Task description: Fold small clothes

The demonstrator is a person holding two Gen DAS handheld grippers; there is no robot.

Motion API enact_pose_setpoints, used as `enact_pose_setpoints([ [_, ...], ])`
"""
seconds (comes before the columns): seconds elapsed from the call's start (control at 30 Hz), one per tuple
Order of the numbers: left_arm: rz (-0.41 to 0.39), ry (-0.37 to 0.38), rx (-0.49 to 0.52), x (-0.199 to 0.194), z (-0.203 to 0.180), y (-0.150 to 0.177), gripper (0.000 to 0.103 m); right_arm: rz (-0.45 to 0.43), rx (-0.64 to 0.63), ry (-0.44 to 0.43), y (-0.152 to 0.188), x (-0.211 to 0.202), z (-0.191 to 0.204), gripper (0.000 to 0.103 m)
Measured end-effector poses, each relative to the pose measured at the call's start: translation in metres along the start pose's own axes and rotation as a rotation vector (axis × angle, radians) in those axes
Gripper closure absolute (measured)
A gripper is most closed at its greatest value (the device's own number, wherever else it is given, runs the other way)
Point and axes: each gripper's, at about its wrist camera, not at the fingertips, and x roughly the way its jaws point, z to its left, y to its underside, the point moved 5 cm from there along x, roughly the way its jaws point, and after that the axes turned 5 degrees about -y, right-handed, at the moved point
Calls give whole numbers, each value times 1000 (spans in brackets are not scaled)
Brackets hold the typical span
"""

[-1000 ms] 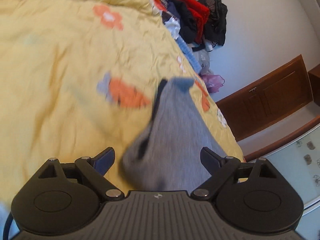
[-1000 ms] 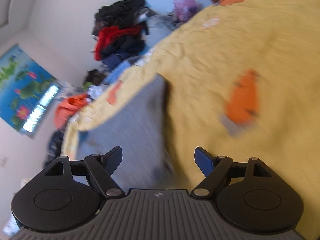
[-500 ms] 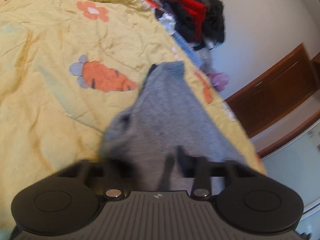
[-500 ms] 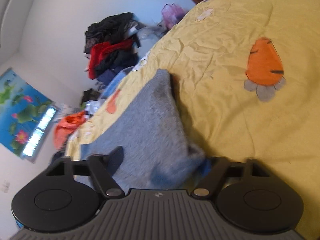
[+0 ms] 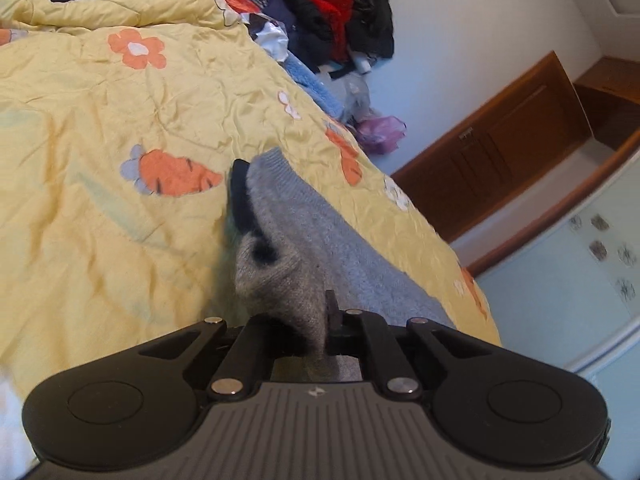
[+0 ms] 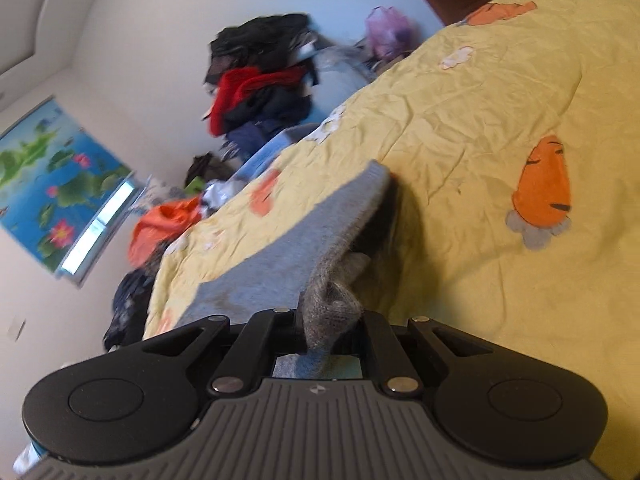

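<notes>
A small grey knitted garment [image 5: 320, 236] with a dark inner lining lies on the yellow bedspread [image 5: 100, 208]. My left gripper [image 5: 310, 320] is shut on its near edge, and the cloth bunches up between the jaws. In the right wrist view the same grey garment [image 6: 288, 252] stretches away toward its ribbed hem. My right gripper [image 6: 328, 320] is shut on a bunched fold of its near edge. Both grippers hold the near side slightly lifted off the bedspread [image 6: 500, 112].
The bedspread has orange carrot and flower prints. A heap of red, black and blue clothes [image 5: 324, 28] lies past the far end of the bed, also in the right wrist view [image 6: 260, 92]. A brown wooden cabinet [image 5: 500, 152] stands by the wall. An orange cloth [image 6: 164, 224] lies beyond the bed.
Both grippers were open a second ago above the garment. They came down and closed on its near edge, and the cloth now bunches up in both.
</notes>
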Motion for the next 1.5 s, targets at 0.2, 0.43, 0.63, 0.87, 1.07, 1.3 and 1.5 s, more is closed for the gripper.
enact_pose_setpoints([
  [0.2, 127, -73, 115, -24, 35, 60, 95, 78, 66, 14, 43, -57, -23, 92],
  [0.43, 42, -178, 417, -66, 18, 50, 73, 0, 65, 103, 44, -95, -39, 32],
  [0.63, -208, -370, 627, -11, -16, -31, 9, 4, -157, 151, -36, -45, -26, 32],
  [0.87, -45, -340, 643, 128, -27, -75, 10, 169, -313, 256, -85, 83, -33, 32],
  [1.07, 110, -299, 610, 184, -22, -80, 91, 309, -327, 175, -73, 140, -27, 79],
  [1.3, -10, -424, 631, 179, -6, -86, 99, 194, -228, 185, -77, 124, -43, 95],
  [1.5, -116, -598, 713, 148, -30, -81, 81, 125, -284, 221, -62, 107, -25, 57],
])
